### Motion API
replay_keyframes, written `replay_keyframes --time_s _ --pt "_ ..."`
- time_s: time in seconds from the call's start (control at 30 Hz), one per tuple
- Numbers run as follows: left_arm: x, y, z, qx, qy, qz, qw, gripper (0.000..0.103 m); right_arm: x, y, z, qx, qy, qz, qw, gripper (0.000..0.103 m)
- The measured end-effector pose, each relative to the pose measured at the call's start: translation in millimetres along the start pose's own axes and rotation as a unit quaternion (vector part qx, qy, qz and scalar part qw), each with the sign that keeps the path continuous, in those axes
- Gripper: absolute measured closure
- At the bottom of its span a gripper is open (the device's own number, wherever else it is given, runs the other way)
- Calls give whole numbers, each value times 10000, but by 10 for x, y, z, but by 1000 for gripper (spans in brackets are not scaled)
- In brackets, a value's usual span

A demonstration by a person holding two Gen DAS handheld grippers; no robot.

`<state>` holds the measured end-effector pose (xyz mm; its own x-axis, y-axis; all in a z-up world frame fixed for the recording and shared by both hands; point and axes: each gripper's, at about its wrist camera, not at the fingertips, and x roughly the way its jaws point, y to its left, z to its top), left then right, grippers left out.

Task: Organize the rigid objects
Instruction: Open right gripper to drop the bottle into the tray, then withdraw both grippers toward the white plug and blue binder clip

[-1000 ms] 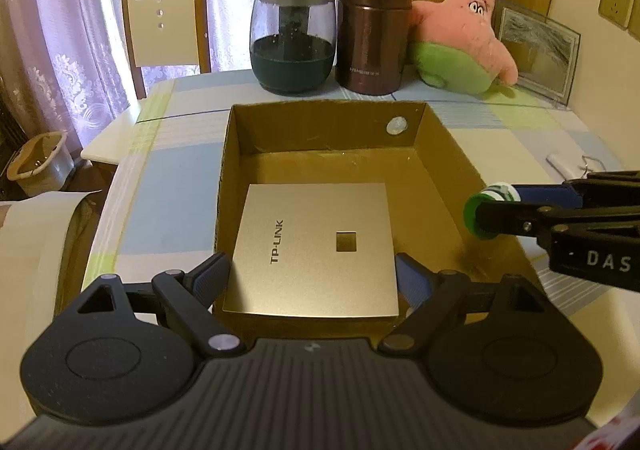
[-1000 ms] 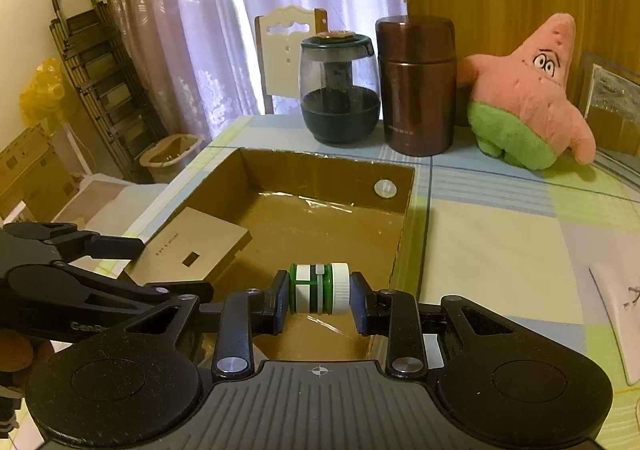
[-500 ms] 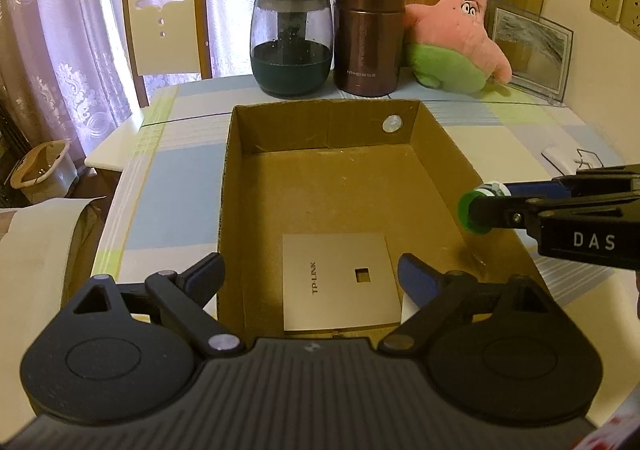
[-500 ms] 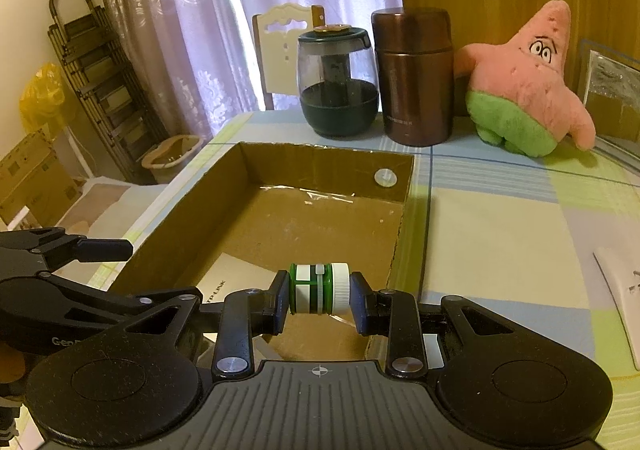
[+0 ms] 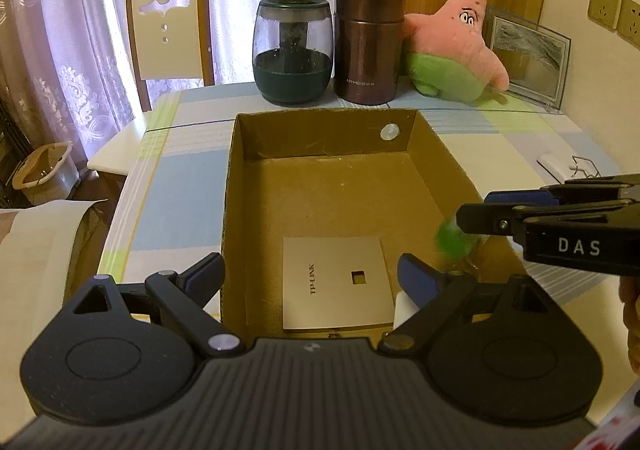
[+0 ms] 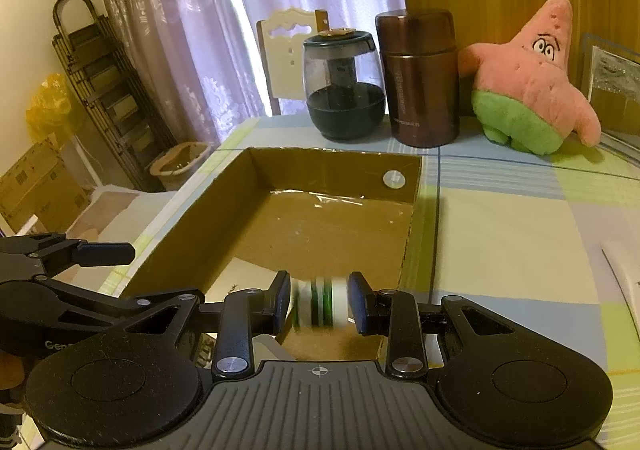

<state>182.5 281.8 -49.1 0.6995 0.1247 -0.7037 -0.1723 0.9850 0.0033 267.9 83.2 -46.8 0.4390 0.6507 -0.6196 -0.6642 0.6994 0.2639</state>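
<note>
The green-and-white bottle (image 6: 318,304) lies crosswise between the fingers of the right gripper (image 6: 318,302), blurred and slipping as the jaws are opening, right above the cardboard box's (image 5: 240,186) near right corner. Below lies the flat TP-LINK panel (image 5: 336,282). The left gripper (image 5: 310,278) hovers spread wide, empty, over the desk (image 6: 500,234).

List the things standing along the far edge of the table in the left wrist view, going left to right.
Chair back → glass jar with the dark green base → brown metal canister → pink star plush toy → framed picture.
</note>
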Motion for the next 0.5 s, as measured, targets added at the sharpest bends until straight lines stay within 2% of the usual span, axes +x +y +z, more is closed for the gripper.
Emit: replay_keyframes --time_s 0.03,0.1,0.13,0.5 --pt "-16 -9 0 0 -17 -2 10000 12 -9 -13 0 57 10 21 10000 69" --pt "-49 -26 -1 -11 -36 -10 10000 12 -50 -30 -2 130 -15 16 9999 54" --pt "-63 -38 -1 -17 -43 -17 10000 12 -74 -35 1 146 -47 -14 9999 52" --pt "-449 -285 4 -128 -193 -95 9997 12 -655 -185 -89 394 -222 -138 9989 50"
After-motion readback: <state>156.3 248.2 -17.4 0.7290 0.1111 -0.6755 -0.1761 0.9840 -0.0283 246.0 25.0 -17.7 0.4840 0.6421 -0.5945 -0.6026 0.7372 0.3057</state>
